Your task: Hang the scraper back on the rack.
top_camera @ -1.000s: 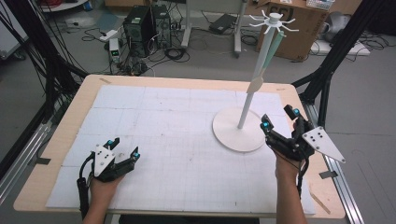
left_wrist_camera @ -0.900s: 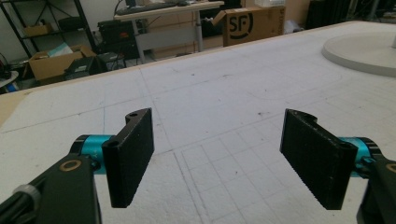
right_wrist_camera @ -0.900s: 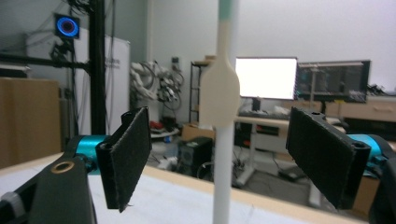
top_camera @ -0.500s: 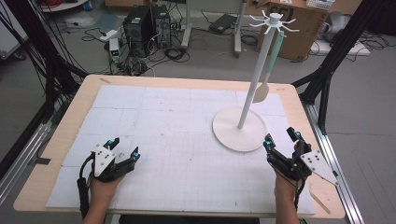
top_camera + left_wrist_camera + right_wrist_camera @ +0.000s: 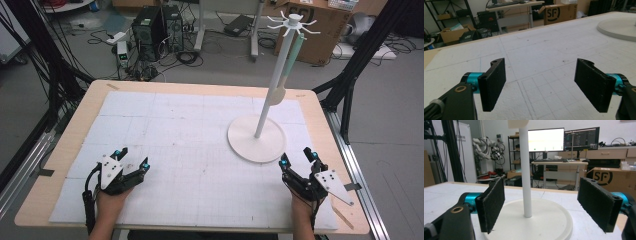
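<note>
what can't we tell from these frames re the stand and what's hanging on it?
- Stand top: cut off by the upper edge in the right gripper view; hooks tiny in the high view.
- Hanging utensil: how it sits on its hook is too small to tell in the high view.
- Stand base: cropped by the right edge in the left gripper view.

A stand (image 5: 259,129) is set on the table (image 5: 65,145) just ahead of the right gripper (image 5: 299,159), its pole (image 5: 525,172) lined up between that gripper's parted jaws. A spatula (image 5: 285,75) is hung from the stand's top. The left gripper (image 5: 131,158) is placed well apart to the left, bare mat (image 5: 544,50) lying ahead of it.
</note>
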### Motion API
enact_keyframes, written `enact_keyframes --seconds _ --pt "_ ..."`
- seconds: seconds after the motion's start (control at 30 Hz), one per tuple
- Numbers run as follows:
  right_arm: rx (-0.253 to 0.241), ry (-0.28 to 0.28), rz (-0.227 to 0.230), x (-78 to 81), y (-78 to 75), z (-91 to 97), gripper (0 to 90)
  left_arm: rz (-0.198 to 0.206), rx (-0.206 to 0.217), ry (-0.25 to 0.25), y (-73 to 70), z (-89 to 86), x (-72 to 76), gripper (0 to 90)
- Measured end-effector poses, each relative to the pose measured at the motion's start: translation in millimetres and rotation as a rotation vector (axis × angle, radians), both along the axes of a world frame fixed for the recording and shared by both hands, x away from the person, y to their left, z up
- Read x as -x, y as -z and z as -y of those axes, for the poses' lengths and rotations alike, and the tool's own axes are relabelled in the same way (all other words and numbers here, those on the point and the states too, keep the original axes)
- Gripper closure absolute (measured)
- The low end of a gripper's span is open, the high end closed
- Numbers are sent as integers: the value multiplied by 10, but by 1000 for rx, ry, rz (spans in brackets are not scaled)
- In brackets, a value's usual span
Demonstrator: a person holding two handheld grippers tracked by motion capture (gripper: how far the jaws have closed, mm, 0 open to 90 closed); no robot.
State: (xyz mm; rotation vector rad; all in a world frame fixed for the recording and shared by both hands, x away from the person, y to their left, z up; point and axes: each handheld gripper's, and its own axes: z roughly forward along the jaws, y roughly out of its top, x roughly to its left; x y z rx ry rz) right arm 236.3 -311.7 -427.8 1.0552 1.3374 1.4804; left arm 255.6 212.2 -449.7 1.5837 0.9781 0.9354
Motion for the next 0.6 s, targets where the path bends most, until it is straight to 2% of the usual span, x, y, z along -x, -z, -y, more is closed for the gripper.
enact_keyframes --seconds 0.13,0.3,0.37,0.4,0.6 --pt "3 -2 -21 -2 57 -11 219 3 1 -1 0 -1 5 258" --pt "15 27 -25 -17 155 1 230 3 3 -2 1 -1 6 259" --pt "5 13 -50 -34 181 7 229 4 2 -1 0 -2 6 259" --pt "4 8 -41 -37 177 12 228 3 3 -3 1 -1 6 259" --pt "43 -6 -59 -55 195 -27 218 3 6 -3 0 -11 6 259"
